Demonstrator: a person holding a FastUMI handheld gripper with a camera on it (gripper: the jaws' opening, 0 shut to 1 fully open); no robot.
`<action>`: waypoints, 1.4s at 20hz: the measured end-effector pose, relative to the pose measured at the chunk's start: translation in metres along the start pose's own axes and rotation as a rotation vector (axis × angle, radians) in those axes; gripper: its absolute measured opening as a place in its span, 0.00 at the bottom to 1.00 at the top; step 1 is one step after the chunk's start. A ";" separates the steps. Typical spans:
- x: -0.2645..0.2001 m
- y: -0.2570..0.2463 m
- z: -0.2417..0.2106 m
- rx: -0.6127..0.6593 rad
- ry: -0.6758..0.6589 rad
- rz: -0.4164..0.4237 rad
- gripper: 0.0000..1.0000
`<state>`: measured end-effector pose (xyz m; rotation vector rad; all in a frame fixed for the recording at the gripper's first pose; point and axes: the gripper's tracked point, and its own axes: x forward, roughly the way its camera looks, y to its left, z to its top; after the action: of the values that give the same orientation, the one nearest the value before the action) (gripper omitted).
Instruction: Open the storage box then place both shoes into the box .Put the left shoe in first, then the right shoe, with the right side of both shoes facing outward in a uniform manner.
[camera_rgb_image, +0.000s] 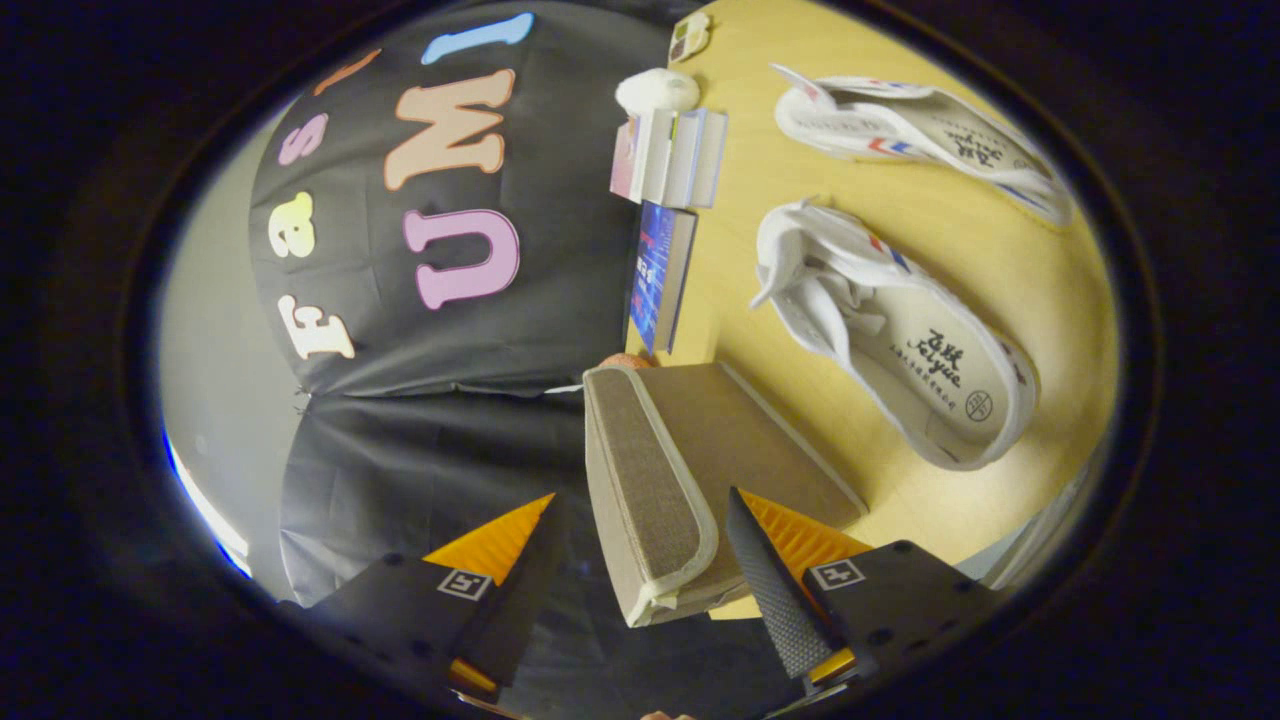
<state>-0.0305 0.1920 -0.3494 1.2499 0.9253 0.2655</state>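
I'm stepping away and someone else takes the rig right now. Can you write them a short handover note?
Claw: open, its fingers straddling the near end of the closed beige fabric storage box, not pressing on it.
Both white canvas shoes lie on the wooden table beyond the box: the nearer shoe beside it, the farther shoe past that.
Done: nothing; the lid is still down.
Left: open the box, put in the left shoe, then the right, right sides outward.
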 end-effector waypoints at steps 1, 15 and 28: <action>0.003 -0.004 -0.002 0.023 0.009 0.004 0.98; 0.034 -0.014 -0.021 0.221 0.129 0.034 0.49; 0.008 0.016 -0.015 0.089 0.108 0.093 0.03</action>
<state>-0.0318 0.2126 -0.3391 1.3736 0.9811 0.3717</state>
